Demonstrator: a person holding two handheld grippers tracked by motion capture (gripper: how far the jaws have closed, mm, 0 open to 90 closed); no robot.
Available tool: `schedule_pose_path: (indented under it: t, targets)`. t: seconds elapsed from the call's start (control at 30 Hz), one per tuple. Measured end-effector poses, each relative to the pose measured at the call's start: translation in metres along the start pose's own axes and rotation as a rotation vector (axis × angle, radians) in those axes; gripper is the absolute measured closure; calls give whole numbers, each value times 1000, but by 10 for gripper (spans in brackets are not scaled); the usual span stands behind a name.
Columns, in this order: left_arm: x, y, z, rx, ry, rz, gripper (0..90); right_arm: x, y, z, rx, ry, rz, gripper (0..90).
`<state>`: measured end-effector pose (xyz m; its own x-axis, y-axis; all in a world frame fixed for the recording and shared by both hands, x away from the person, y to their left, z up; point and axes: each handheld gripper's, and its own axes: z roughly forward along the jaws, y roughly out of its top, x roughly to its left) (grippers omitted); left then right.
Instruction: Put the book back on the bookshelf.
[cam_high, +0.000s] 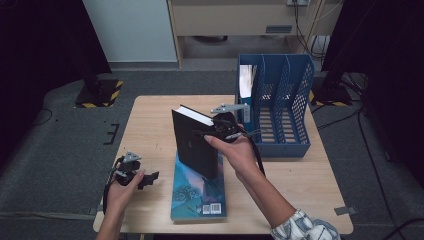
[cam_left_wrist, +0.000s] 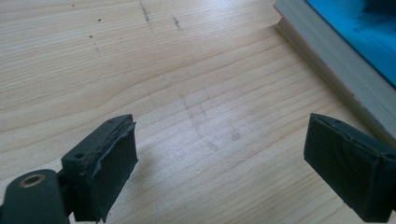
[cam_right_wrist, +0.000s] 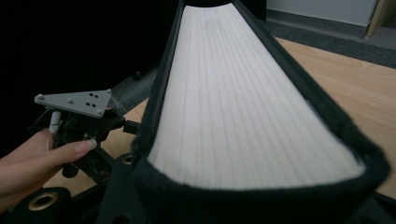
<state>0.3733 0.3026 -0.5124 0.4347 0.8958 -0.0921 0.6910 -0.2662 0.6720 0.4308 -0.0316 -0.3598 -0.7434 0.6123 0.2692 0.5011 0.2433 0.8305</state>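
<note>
High view: right tongs (cam_high: 212, 131) grip black book (cam_high: 192, 145)

Your right tongs (cam_high: 212, 132), at frame centre, stand clamped, forearm angling in from the lower right; your left tongs (cam_high: 150, 176), lower left, gape wide, hand held low.

On the light wooden table (cam_high: 150, 120), a blue plastic file rack with three compartments (cam_high: 280, 100) stands at the far right. A flat paperback book with a blue cover (cam_high: 197, 192) lies near the front edge, in the middle. A thick black hardcover book (cam_high: 194, 142) is upright above its far end, left of the rack. The left gripper (cam_high: 142, 177) is just left of the paperback, low over bare table. The right gripper (cam_high: 225, 127) is between the black book and the rack.
</note>
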Motion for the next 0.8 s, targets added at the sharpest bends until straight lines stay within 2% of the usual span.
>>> schedule_pose_path:
  t: [0.1, 0.27, 0.8]
  targets:
    - [1, -1, 0, 8, 6, -2, 88, -1, 1, -4, -3, -3, 1, 531]
    - [5, -3, 1, -8, 29, -2, 84, -3, 1, -16, -3, -14, -6, 531]
    - [5, -5, 4, -4, 24, -12, 73, -13, -5, -51, -30, -35, 5, 532]
